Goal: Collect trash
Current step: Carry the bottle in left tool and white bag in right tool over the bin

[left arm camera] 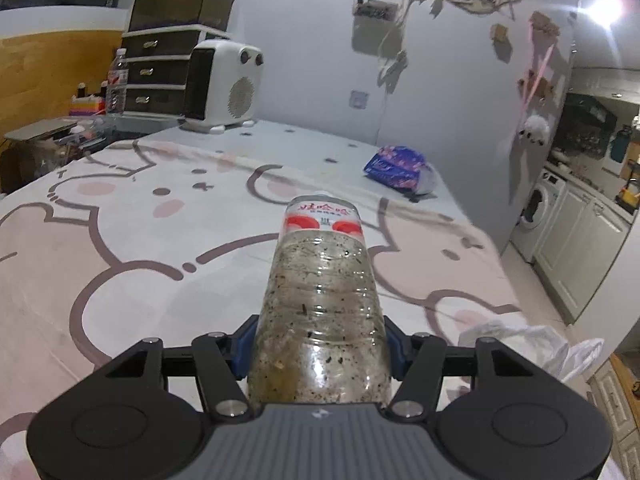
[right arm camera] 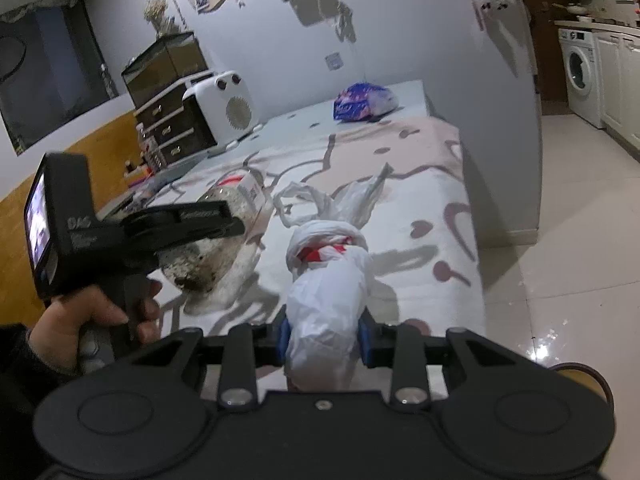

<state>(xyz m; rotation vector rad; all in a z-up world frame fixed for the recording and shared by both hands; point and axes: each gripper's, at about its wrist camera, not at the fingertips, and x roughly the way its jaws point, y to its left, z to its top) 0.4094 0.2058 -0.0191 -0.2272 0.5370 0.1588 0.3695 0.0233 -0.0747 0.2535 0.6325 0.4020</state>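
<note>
Patterned bedcover [left arm camera: 140, 240] bears a blue packet [left arm camera: 394, 168] beyond the held bottle [left arm camera: 320, 300].

Black grippers [right arm camera: 322, 338] with blue pads [right arm camera: 283, 336], silver screws, dark sleeve [right arm camera: 16, 364].

Walls: pale grey wall [left arm camera: 312, 80], hung with photos and paper | Floor: glossy pale tiles [right arm camera: 568, 208] | Furniture: drawer unit [left arm camera: 156, 76] at bed's [left arm camera: 100, 240] far-left corner, glass tank [left arm camera: 180, 0] on top; washing machine [right arm camera: 580, 76] far right | Light: bright lamp [left arm camera: 608, 8] upper right
</note>
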